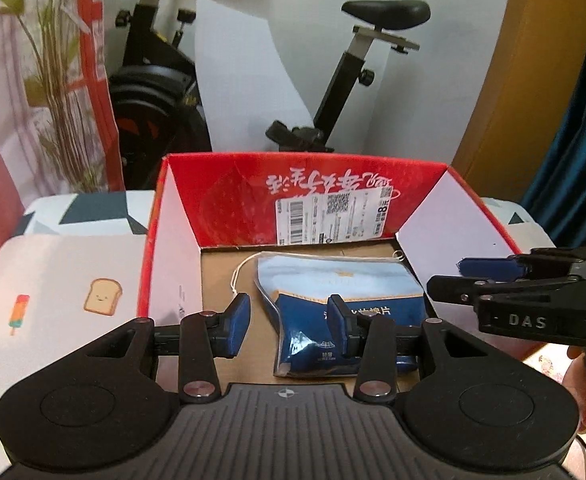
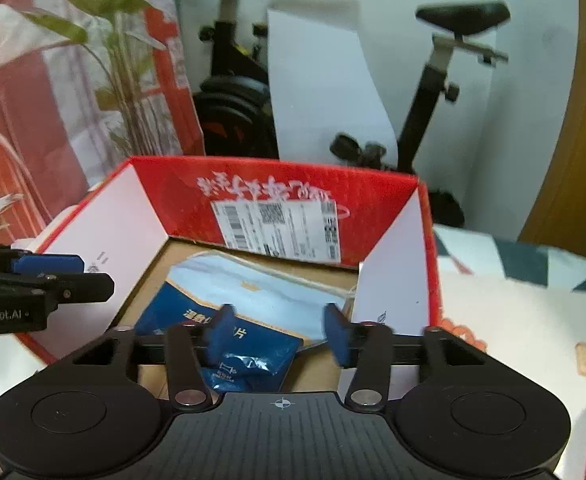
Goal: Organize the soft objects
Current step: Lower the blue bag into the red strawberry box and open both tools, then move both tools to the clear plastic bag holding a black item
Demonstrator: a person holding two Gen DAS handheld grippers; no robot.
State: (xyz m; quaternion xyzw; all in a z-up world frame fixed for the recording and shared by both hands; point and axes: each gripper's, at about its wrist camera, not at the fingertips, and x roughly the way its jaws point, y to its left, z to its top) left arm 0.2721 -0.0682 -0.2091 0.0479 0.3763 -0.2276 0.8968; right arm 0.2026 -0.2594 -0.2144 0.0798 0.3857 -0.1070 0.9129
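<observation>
A blue-and-pale plastic pouch [image 1: 333, 300] lies flat on the cardboard floor of an open red box [image 1: 229, 200] set on a patterned cloth [image 1: 73, 264]. Above the box, the left gripper [image 1: 289, 326] and the right gripper [image 2: 279, 334] both stand part open and grip nothing, their 2 pairs of blue pads clear of the pouch. An exercise bike [image 1: 357, 60] stands behind.

Exercise bike [image 1: 333, 80], plant [image 1: 53, 92] behind table.
</observation>
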